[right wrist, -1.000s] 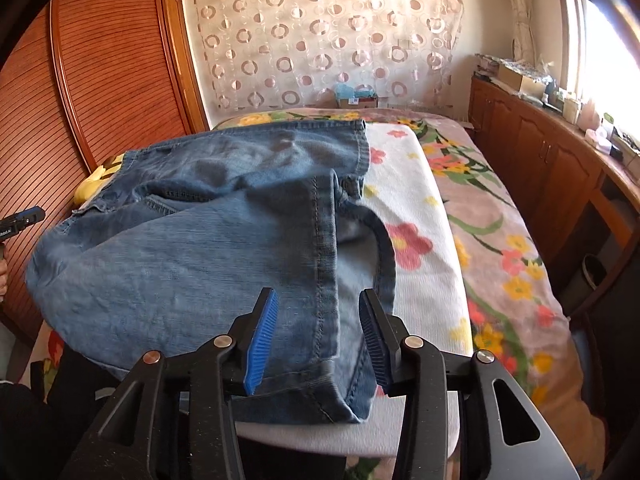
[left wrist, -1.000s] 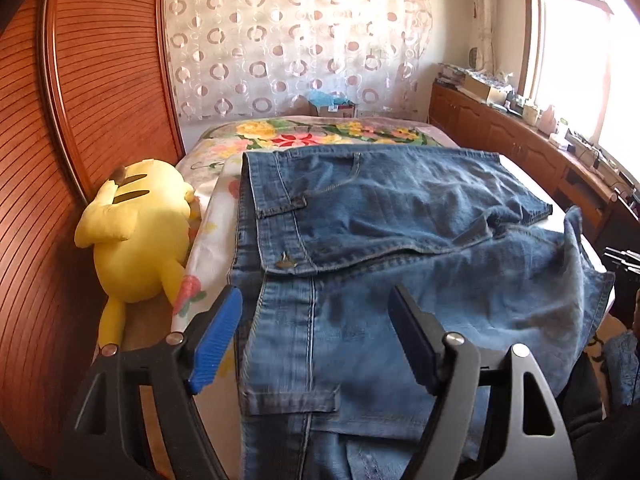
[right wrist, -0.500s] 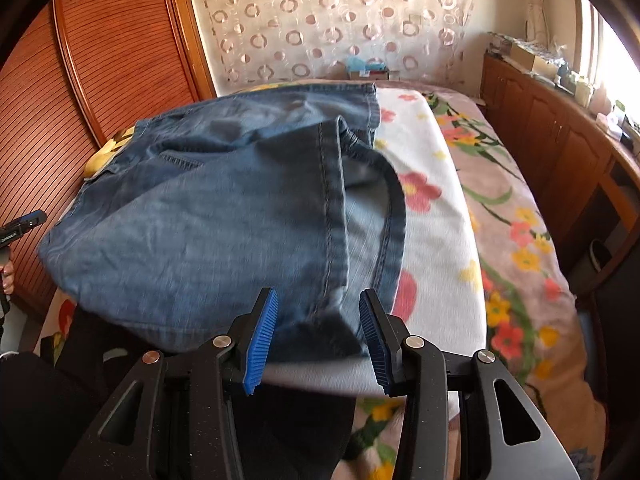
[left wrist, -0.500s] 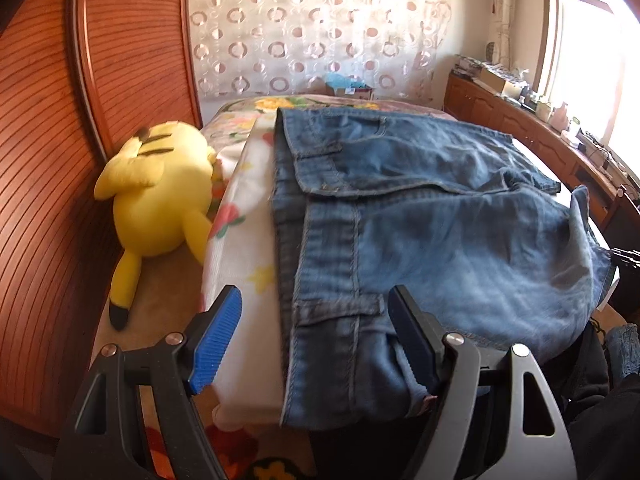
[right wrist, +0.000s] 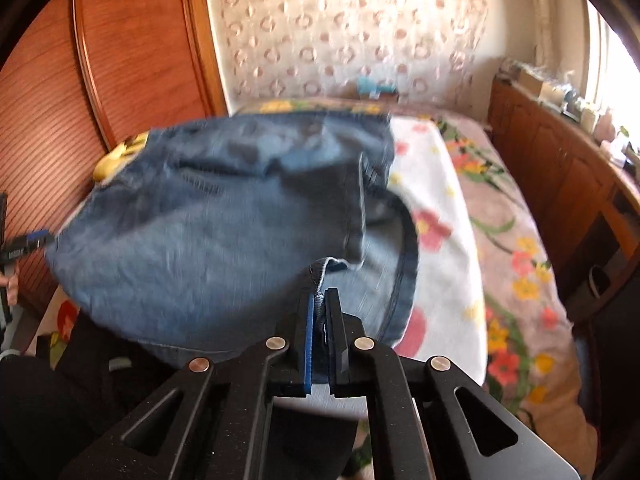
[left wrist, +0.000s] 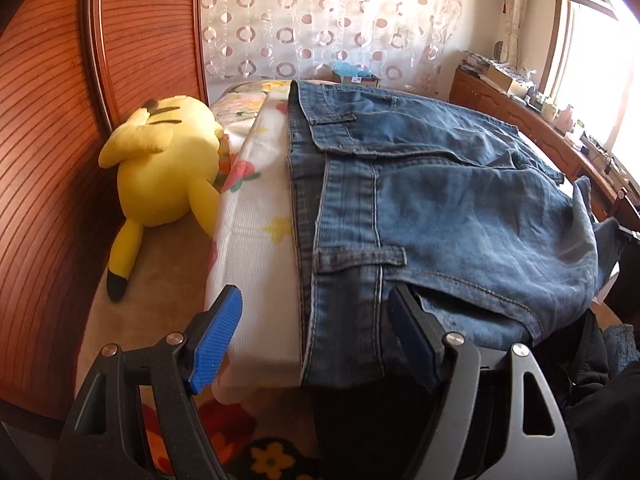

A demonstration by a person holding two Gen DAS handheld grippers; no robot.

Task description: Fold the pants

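Blue denim pants (left wrist: 432, 200) lie folded on a white flowered sheet on the bed, waistband toward my left gripper. My left gripper (left wrist: 316, 340) is open, its blue pads astride the waistband corner at the bed's near edge, not clamped. In the right wrist view the pants (right wrist: 208, 232) are blurred with motion. My right gripper (right wrist: 320, 320) is shut on the pants' hem edge, with denim pinched between the pads and lifted a little off the sheet.
A yellow plush toy (left wrist: 164, 164) lies left of the pants by the wooden headboard (left wrist: 48, 128). A wooden cabinet (right wrist: 560, 176) with clutter runs along the window side. A flowered bedspread (right wrist: 516, 264) covers the bed's right part. A curtain hangs at the back.
My right gripper has closed on the pants' hem and started to lift it. My left gripper has drawn back to the waistband corner at the bed edge, still open.
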